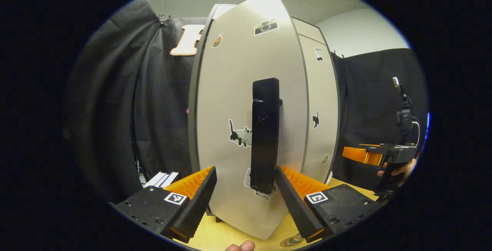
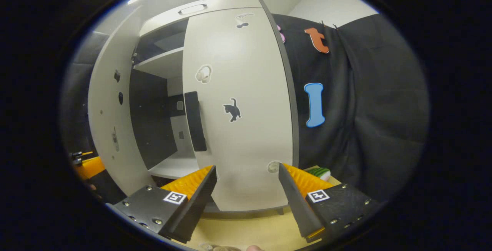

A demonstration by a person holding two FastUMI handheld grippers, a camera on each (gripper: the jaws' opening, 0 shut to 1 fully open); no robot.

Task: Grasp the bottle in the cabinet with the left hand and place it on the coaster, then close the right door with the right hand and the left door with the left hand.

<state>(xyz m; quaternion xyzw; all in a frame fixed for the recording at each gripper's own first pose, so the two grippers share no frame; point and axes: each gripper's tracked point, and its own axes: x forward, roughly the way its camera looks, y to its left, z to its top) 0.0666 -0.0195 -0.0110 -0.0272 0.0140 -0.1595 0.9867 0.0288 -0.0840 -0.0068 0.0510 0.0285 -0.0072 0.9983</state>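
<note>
The cabinet's left door [image 1: 230,101] stands swung out right in front of my left gripper [image 1: 246,174]. That gripper is open, and the lower end of the door's black handle [image 1: 265,135] shows between its fingers, close to the right one. Past it the right door [image 1: 321,105] lies flat against the cabinet front. In the right gripper view the right door [image 2: 238,108] with its black handle [image 2: 195,120] faces my right gripper [image 2: 246,170], which is open and holds nothing. The left door [image 2: 107,108] hangs open there, baring the shelves [image 2: 161,64].
The cabinet stands on a pale wooden table [image 1: 215,235]. A round patterned disc [image 1: 292,240] lies at the near edge. White flat items [image 1: 161,180] lie left of the cabinet, and a green-and-white object [image 2: 319,173] lies to its right. A hand [image 1: 401,168] holds the other gripper at the far right.
</note>
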